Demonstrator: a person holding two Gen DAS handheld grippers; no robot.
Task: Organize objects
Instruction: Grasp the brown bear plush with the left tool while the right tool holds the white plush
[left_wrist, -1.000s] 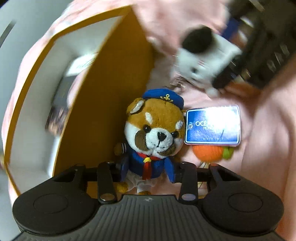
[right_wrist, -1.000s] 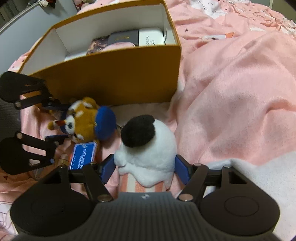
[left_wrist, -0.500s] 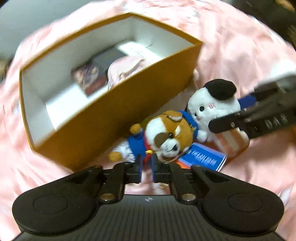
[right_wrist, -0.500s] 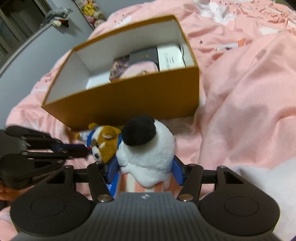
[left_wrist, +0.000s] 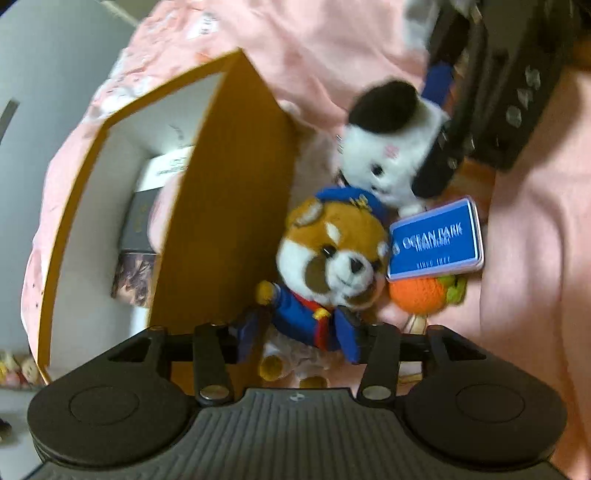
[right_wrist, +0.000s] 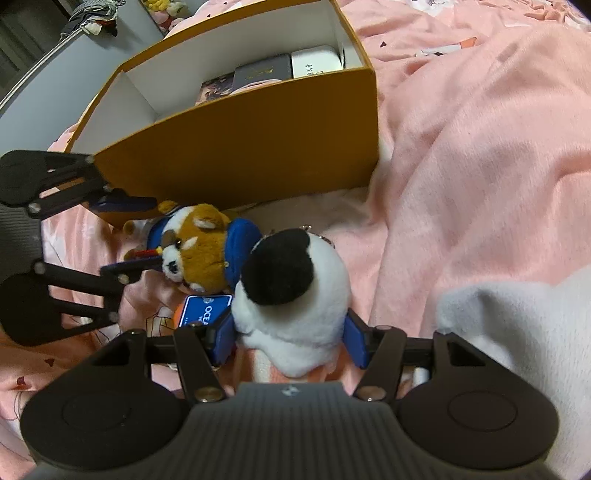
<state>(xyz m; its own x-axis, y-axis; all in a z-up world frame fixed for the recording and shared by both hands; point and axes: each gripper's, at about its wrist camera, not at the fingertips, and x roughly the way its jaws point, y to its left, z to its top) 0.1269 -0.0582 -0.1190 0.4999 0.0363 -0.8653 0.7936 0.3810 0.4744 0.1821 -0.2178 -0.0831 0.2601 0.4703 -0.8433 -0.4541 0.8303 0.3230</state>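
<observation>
Plush dog: the plush dog (left_wrist: 325, 266) lies on the pink blanket (right_wrist: 480, 166) against the outer side wall of the orange box (right_wrist: 240, 155), not in it; soft pile, blue felt cap and coat, floppy limbs.
Left jaws: the left gripper (left_wrist: 299, 332) has just been opening; its blue pads stand apart on either side of the dog's body, seemingly not pressing it.
Right jaws: the right gripper (right_wrist: 290, 339) has its pads pressed into the flanks of the white plush (right_wrist: 295, 295), a round fluffy toy with a black cap.
Risk, grip: soft stuffing compresses, so a pinch on the coat alone could slip and drop the dog short of the box.
Risk, tangle: the blue tag (left_wrist: 436, 240) and the orange knitted ball (left_wrist: 417, 299) lie touching the dog; whether they are tied to it I cannot tell, and they may drag along.
Risk, crowding: both grippers work close together and could collide.
Risk, box: thin card walls, white inside, partly filled at the far end; a knock could shift it on the yielding blanket.
</observation>
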